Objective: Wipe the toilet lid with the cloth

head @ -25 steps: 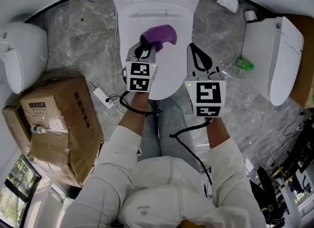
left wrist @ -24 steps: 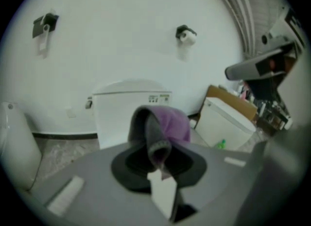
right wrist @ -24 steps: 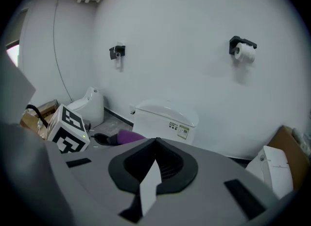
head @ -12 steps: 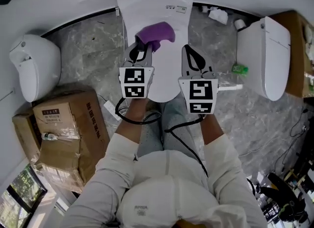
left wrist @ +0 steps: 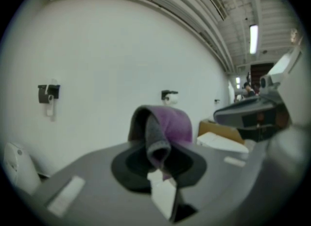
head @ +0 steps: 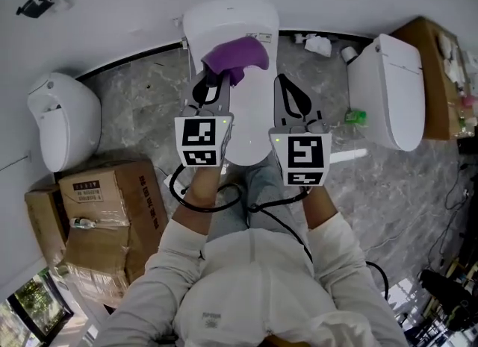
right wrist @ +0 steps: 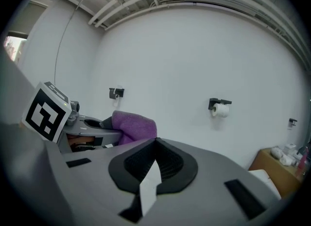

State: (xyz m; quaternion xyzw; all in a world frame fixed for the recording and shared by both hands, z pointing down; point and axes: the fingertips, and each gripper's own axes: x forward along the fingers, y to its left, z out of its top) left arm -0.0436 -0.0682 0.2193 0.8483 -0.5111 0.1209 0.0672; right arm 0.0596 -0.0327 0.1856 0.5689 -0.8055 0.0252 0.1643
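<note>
Left gripper (head: pixel 211 86) pinches the purple cloth (head: pixel 237 54); right gripper (head: pixel 286 86) is closed and empty. The toilet lid (head: pixel 250 122) lies below both jaws, so wiping likely calls for lowering the cloth.

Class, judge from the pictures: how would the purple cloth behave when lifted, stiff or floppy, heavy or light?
Probably floppy: the cloth folds and droops over the left gripper. Likely light, since one pinch carries it all.
</note>
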